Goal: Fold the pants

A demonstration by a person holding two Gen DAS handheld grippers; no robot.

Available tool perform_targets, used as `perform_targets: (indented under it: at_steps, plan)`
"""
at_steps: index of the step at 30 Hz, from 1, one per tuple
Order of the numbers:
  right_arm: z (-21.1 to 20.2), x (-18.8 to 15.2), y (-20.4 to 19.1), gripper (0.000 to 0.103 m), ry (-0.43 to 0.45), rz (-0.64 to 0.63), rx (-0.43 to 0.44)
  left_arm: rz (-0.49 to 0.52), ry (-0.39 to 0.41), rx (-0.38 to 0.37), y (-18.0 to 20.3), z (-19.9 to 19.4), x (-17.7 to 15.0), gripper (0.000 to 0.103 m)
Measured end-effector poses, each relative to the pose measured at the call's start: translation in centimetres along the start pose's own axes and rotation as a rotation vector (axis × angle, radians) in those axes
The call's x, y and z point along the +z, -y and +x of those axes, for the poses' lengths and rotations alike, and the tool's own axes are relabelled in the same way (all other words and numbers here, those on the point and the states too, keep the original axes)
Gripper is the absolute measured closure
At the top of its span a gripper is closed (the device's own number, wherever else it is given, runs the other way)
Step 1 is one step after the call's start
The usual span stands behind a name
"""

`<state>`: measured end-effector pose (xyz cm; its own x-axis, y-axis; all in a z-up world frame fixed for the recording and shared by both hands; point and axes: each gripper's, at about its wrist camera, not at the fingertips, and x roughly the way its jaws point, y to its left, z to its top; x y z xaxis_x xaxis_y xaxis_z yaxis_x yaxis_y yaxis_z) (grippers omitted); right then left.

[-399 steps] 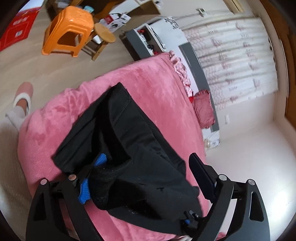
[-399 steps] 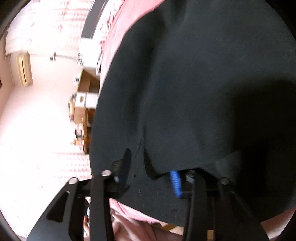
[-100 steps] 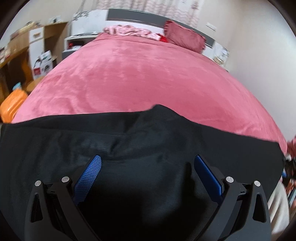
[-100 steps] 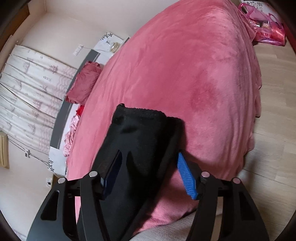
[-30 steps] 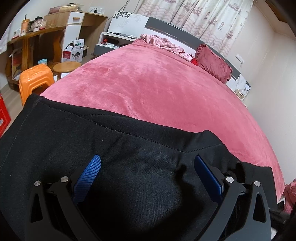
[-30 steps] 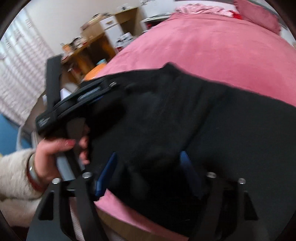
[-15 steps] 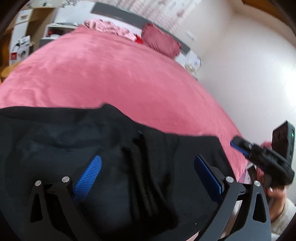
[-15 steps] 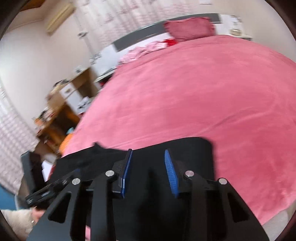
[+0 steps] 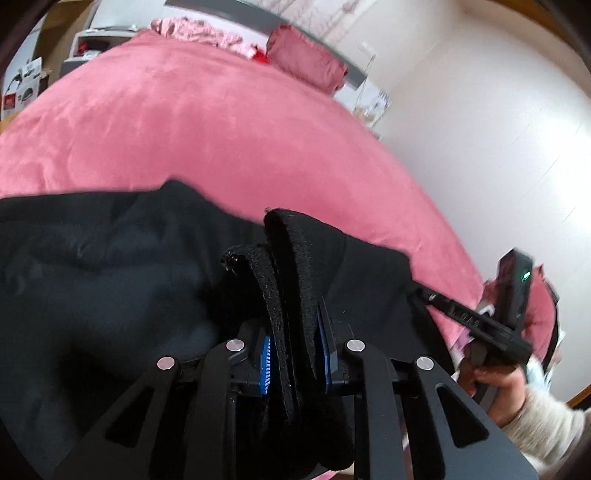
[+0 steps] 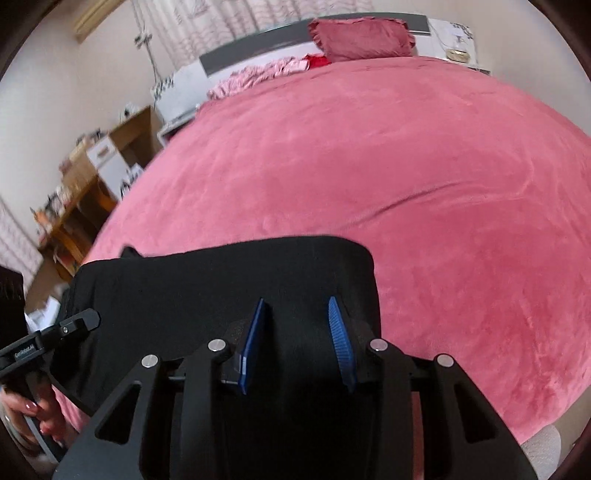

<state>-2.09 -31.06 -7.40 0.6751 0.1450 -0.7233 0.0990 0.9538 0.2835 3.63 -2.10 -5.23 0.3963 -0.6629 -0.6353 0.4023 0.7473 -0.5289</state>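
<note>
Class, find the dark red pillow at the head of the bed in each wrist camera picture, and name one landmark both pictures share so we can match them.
Left wrist view: the dark red pillow lies at top centre, against the grey headboard.
Right wrist view: the same pillow sits at the top, right of centre.
Shared landmark: the black pants on the bed's near edge.

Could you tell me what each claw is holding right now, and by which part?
Left claw, closing, pinches the black pants' bunched ribbed hem. Right claw straddles the pants' edge; grip unclear.
</note>
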Motion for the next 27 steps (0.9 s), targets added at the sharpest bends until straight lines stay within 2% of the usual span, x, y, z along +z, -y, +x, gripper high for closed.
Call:
perform_targets:
  at_steps: [2,4,6,8,10,12,14,15,17,18,20,27]
  plan:
    - [1.0,-0.1,-0.4,0.067,-0.038,-0.019,-0.023,-0.003,-0.061,0.046,-1.3,1.9,-0.9,0.084]
    - [1.4,-0.1,-0.8,0.067,-0.041,-0.041,-0.045,0.033,-0.042,0.038,-1.6,2.2,-1.2,0.084]
    - [1.5,-0.2,-0.8,0.065,-0.033,-0.050,-0.052,0.065,-0.042,0.061,-1.1,2.4,-0.9,0.084]
    - [1.6,-0.2,-0.6,0.059,-0.023,-0.043,-0.031,0.077,-0.031,0.068,-0.8,2.4,-1.1,0.083]
    - [1.7,-0.2,-0.5,0.047,-0.018,-0.041,0.005,0.061,-0.020,0.056,-1.0,2.4,-1.2,0.078]
    - [1.6,-0.3,-0.9,0.043,-0.018,-0.068,-0.004,0.024,-0.021,0.036,-1.6,1.8,-1.3,0.073]
    - [1.4,-0.4,-1.5,0.041,-0.017,-0.096,-0.028,-0.014,-0.002,0.044,-1.7,0.9,-1.2,0.063]
    - [1.5,-0.5,-1.7,0.041,-0.016,-0.106,-0.037,-0.024,0.041,0.070,-1.7,0.1,-0.9,0.059]
    - [1.6,-0.5,-1.7,0.040,-0.015,-0.110,-0.040,-0.021,0.142,0.115,-1.7,-1.6,-0.8,0.031]
    - [1.5,-0.5,-1.6,0.040,-0.014,-0.108,-0.037,-0.020,0.182,0.126,-1.6,-2.2,-0.6,0.028]
    - [1.6,-0.4,-1.6,0.040,-0.013,-0.106,-0.032,-0.021,0.243,0.132,-1.0,-2.9,0.0,0.027]
    - [1.6,-0.5,-1.6,0.034,-0.011,-0.121,-0.025,0.126,0.189,0.081,2.9,0.0,1.5,0.025]
